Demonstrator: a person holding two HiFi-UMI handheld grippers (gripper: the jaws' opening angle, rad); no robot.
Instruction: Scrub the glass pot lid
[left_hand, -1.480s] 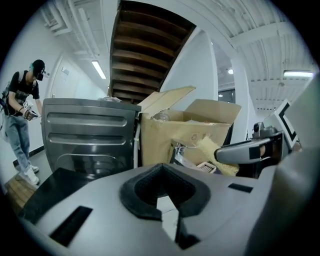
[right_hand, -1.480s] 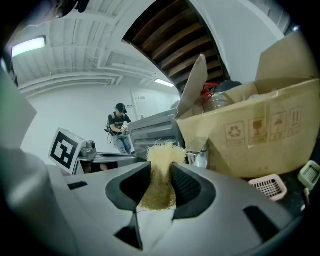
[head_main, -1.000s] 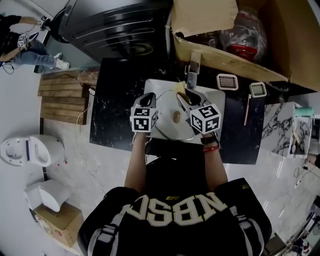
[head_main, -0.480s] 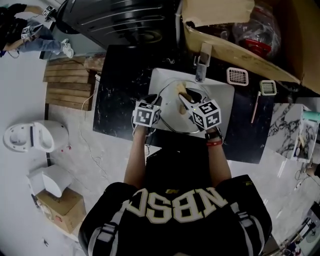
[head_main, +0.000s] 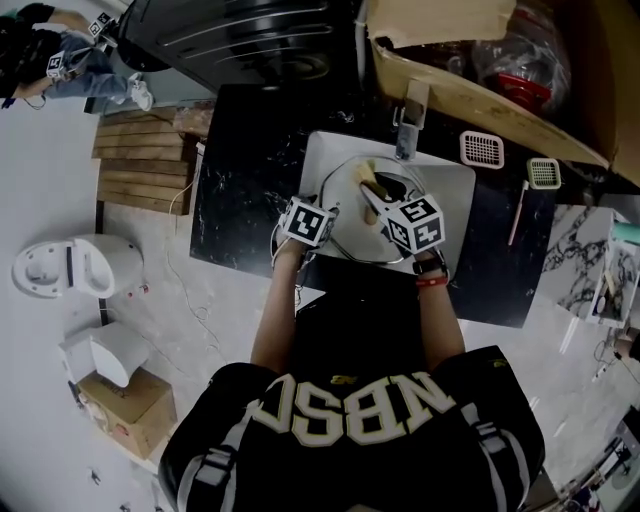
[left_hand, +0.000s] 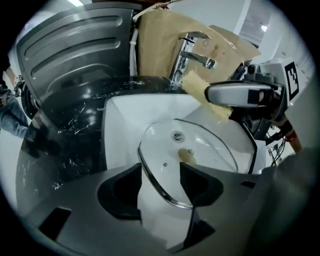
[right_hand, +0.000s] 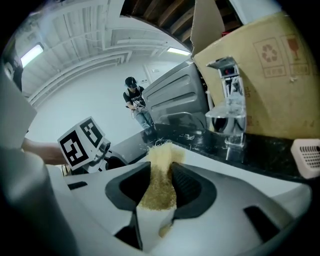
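We list the items from largest to smallest.

- Table (head_main: 240, 200): black, white-veined stone. It carries the sink, with a ribbed grey metal panel (head_main: 230, 40) at its far edge.
- Cardboard box (head_main: 470, 95): open, standing behind the sink at the far right.
- Sink (left_hand: 125, 115): a white rectangular basin set into the table. A chrome faucet (left_hand: 190, 50) stands at its far rim.
- Glass pot lid (left_hand: 200, 150): round, with a metal rim. It lies inside the sink and fills most of the basin. We see a tan knob (left_hand: 186, 156) at its centre.
- Left gripper (left_hand: 161, 172): points steeply down at the near-left edge of the lid. Its jaws have just been opening and now stand apart. The lid's rim passes between them, but neither pad presses on it, so we record the lid as released.
- Right gripper (right_hand: 160, 167): held over the far side of the lid, near the faucet, and clenched on the scrub pad.
- Scrub pad (right_hand: 159, 192): yellow and coarse-fibred. It is pinched between the right jaws, and its frayed end sticks out past the fingertips.
- Two small white slotted grates (head_main: 482, 149) and (head_main: 545, 172): on the table to the right of the sink.
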